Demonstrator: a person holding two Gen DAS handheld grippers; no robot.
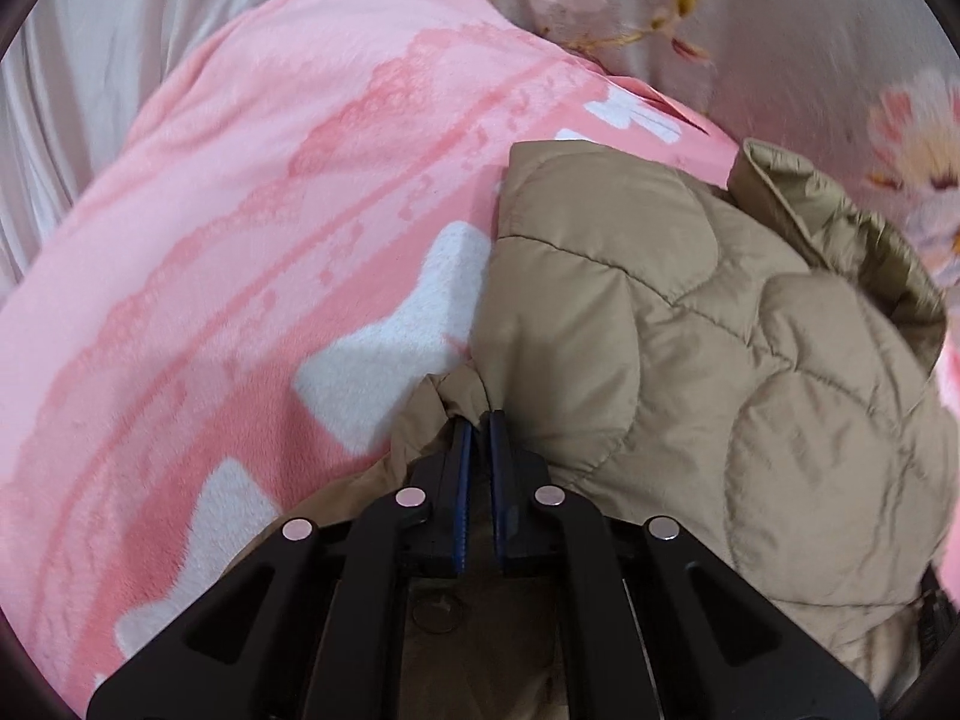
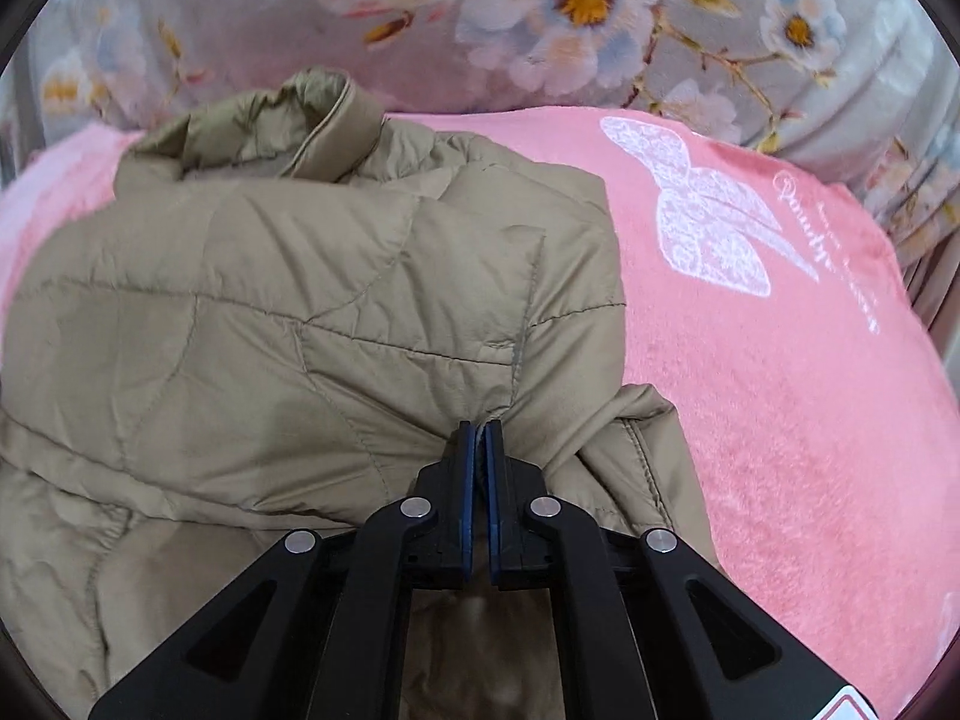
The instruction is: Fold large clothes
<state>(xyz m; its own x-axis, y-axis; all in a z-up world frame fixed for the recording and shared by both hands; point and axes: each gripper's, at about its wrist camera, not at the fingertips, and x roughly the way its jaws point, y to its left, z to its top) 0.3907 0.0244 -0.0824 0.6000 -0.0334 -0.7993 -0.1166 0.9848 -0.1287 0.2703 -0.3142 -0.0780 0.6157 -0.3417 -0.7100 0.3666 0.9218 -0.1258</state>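
Both tools, left (image 1: 480, 420) and right (image 2: 479, 427), pinch one tan jacket (image 1: 690, 330).

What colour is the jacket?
Khaki-tan, quilted jacket; clearest in the right wrist view.

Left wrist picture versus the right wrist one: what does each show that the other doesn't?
Only the left wrist view shows the left gripper pinching the tan quilted jacket, the pink blanket's white blocky patches and a pale curtain-like cloth on its left side.

Only the right wrist view shows the right gripper, also clamped on the jacket, and a white lace bow design with script on the blanket.

Both show the jacket with its collar, lying on the pink blanket, and the grey floral fabric behind.
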